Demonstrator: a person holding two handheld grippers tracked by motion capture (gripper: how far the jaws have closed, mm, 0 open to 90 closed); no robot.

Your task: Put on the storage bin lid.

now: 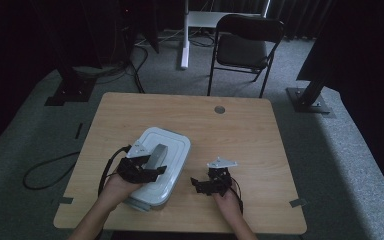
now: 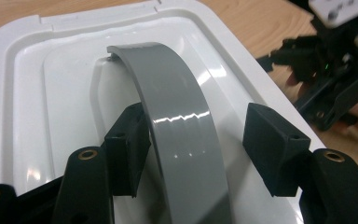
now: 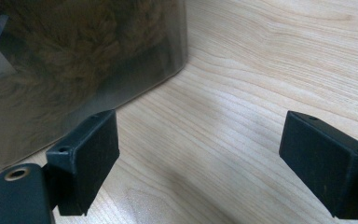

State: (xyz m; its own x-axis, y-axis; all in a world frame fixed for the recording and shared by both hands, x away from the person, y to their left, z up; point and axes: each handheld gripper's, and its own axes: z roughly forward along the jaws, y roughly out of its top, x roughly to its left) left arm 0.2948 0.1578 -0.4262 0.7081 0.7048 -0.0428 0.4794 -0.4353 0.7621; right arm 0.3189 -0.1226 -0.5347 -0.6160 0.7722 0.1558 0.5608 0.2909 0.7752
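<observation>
My left gripper (image 2: pixel 193 144) hangs over the white plastic storage box with a glossy lid (image 1: pixel 156 165), its jaws spread partway on either side of the grey curved plastic handle (image 2: pixel 179 126) that arches up from the middle of the lid. The left pad sits just beside the handle, perhaps brushing its edge, while the right pad stands clear of it, so nothing is pinched. I judge the handle is raised this way because it is the one part a gripper can get around; the flat lid offers no purchase. The box rests on the light wooden surface (image 1: pixel 240 130), toward its near left part, just in front of my left hand. My right gripper (image 3: pixel 200 154) waits low over the bare wood to the right of the box, jaws wide apart and holding nothing, with the translucent smoky wall of the box (image 3: pixel 74 70) close by at its left; something brown and fuzzy shows dimly through that wall. Held there, I reckon it is ready to steady the box.
</observation>
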